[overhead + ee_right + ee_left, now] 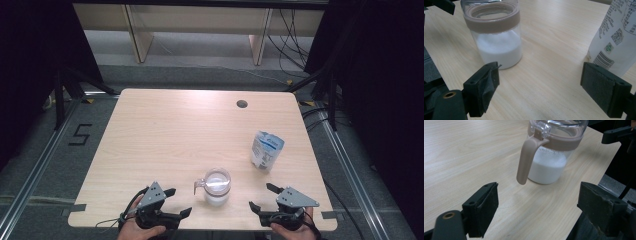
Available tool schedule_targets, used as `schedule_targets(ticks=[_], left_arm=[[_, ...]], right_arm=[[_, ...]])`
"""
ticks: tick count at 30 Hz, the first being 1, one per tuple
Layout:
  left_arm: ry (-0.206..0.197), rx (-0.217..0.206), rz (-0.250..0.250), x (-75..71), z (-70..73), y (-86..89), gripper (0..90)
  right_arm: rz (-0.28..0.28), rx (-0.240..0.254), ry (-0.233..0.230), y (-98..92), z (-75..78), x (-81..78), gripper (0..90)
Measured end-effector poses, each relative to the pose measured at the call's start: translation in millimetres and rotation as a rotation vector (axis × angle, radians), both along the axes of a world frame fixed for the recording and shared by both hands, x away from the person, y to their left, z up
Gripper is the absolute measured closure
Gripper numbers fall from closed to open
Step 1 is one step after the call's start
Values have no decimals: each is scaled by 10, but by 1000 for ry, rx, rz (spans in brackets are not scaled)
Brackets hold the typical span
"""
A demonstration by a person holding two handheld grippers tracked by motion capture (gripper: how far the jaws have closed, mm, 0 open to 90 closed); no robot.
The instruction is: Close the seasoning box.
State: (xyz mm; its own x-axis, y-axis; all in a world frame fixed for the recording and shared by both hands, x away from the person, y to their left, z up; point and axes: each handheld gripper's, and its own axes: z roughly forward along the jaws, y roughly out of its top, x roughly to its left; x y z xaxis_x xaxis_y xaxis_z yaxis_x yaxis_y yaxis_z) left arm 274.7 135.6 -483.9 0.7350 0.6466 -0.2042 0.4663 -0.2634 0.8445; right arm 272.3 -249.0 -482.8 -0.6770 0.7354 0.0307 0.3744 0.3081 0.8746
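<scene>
While you hold both tools at the near edge of the table (150, 125), your left gripper (172, 202) has its jaws spread wide with nothing between them, and your right gripper (262, 197) is spread just the same, also empty. Between the two, a little farther in, stands one clear jar (217, 187) with a tan collar and a tan handle (526, 160) that points toward your left gripper. It is upright and roughly half full of white powder (547, 168). Neither gripper touches it; the handle's tip hangs just beyond your left jaws.

Farther out on your right side stands one white pouch (266, 149), upright, apart from the jar. Its top carries blue lettering too small to read from above. In the right gripper view its side shows a barcode (603, 60), a square code (618, 36), a small green mark and lines of fine print, none of it legible.

Your tabletop is pale wood grain with rounded corners and one round cable hole (242, 104) near the far edge. Beyond it lies grey carpet, with a black "5" (80, 135) marked on the floor at the left, loose cables at the right, and pale furniture legs at the back.
</scene>
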Motion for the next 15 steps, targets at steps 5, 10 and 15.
schedule_targets(ticks=[5,10,15], left_arm=[[-1,-6,3,-22,-11,3,163],[-8,12,-18,-31,-8,28,163],[-1,1,-11,-55,-26,25,163]], right_arm=[[18,-6,-18,-2,-4,19,164],[17,-12,-15,-6,-1,-3,164],[18,-15,-30,-7,-8,-16,164]])
